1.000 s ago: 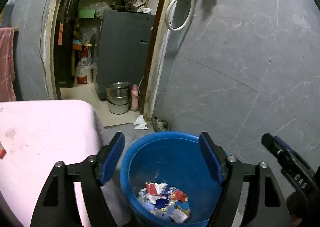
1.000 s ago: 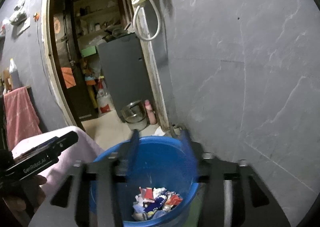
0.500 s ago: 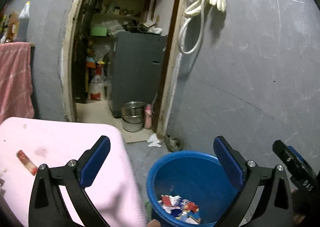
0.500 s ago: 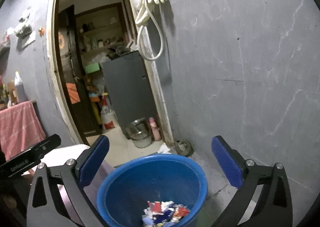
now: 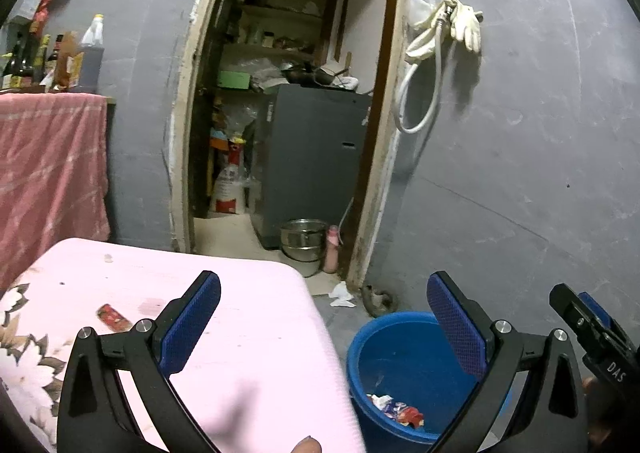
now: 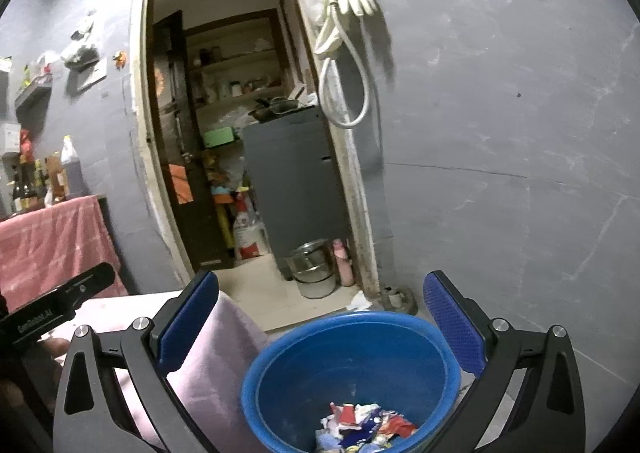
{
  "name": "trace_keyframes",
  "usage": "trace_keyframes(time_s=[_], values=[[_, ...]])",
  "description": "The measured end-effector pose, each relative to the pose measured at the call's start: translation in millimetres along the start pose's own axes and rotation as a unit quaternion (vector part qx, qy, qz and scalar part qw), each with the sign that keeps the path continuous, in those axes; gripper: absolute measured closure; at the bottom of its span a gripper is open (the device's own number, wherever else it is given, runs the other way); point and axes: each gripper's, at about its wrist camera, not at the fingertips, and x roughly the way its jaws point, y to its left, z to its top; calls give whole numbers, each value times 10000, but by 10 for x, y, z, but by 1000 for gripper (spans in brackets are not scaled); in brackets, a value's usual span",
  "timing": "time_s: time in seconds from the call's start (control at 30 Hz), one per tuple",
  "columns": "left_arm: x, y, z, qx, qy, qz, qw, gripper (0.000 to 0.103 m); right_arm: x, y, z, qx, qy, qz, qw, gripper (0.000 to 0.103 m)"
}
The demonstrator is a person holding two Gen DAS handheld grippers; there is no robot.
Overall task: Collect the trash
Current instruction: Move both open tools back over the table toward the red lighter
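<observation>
With both jaws wide and empty, I judge I'm between drops: next, my left gripper [image 5: 320, 333] should reach the small red wrapper [image 5: 113, 318] on the pink-clothed bench [image 5: 256, 333], for the round blue plastic bucket [image 6: 348, 337].

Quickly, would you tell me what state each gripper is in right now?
Left gripper: open, holding nothing, over the pink table edge.
Right gripper: open, holding nothing, above the blue bucket.
</observation>
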Motion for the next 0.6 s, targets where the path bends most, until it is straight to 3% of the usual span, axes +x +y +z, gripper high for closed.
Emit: trace_keyframes(time_s=[0.27, 0.6], values=[[-171, 274, 20, -6, -28, 296, 9996, 2, 9, 234, 25, -26, -10, 242, 9997, 0], [-336, 946, -97, -100, 179, 858, 9961, 2, 207, 753, -68, -356, 309, 743, 9961, 0]])
